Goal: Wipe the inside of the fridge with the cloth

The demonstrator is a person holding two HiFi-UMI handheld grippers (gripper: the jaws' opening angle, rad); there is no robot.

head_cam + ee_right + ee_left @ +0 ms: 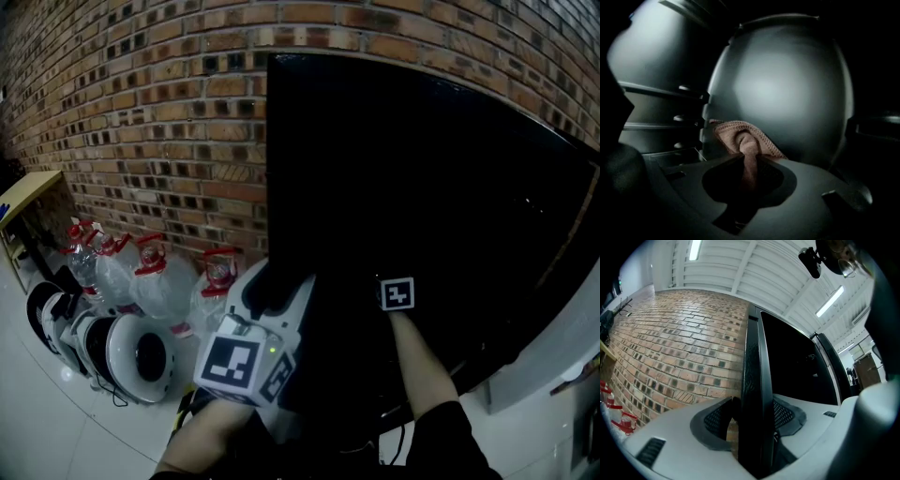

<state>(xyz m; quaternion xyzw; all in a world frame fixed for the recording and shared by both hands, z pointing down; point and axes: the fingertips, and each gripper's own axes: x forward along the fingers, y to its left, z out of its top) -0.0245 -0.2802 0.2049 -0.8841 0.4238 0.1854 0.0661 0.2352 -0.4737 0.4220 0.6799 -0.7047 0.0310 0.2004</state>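
Note:
The black fridge door (422, 187) stands open in front of a brick wall. My left gripper (278, 286) is shut on the door's edge (752, 357), which runs between its two pads (717, 420). My right arm reaches past the door into the fridge, and only the right gripper's marker cube (397, 293) shows in the head view. Inside, my right gripper (750, 176) is shut on a brownish-pink cloth (740, 136). The cloth is bunched against the pale back wall (787, 89) of the fridge.
Shelf rails (661, 91) line the fridge's left inner wall. On the floor left of the door stand several water jugs with red caps (159, 277) and white helmets (131, 354). A yellow table (28, 187) is at the far left, and a white counter (553, 356) at the right.

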